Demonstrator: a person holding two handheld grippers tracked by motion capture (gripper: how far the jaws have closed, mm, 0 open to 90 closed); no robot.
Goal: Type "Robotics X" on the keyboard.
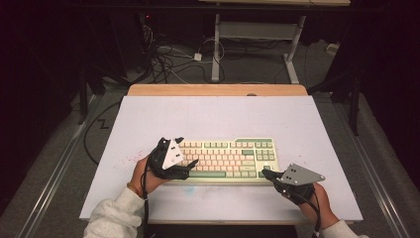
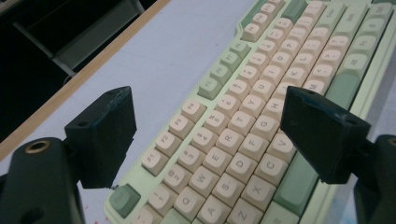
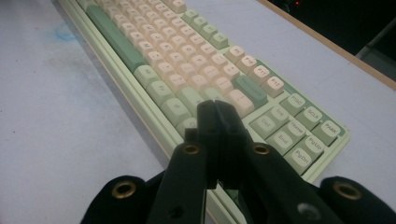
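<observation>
Pale green keyboard with cream and green keycaps [image 1: 225,158], flat on the white tabletop [image 1: 213,116], long side toward the person, near the front edge. Directly under and ahead of the left tongs [image 1: 185,151] at its left end; just ahead of the right tongs [image 1: 265,172] at its lower right corner.

Left tongs [image 2: 208,135]: spread wide, nothing between the black pads, hovering over the letter rows. One pad off the function-key side, out over bare tabletop; the other above the bottom row beside the long green space bar [image 2: 299,179]. No contact with any key to be made out. Grey three-cornered plate on top, tilted, in the high view.

Right tongs [image 3: 217,122]: pressed together, pinching nothing, tips pointing at the keys near the front edge, between the cream main block and the green navigation cluster [image 3: 299,128]. Whether the tips touch a key: cannot tell. Held low and nearly level, with a grey plate on top too.

Beyond the keyboard, away from both tongs: bare white surface, then a light wooden strip [image 1: 218,89] along the far edge. Faint reddish specks [image 1: 130,158] on the white just left of the left tongs. Farther off, dark floor with tangled cables [image 1: 166,62] and the white legs of another table [image 1: 216,49].
</observation>
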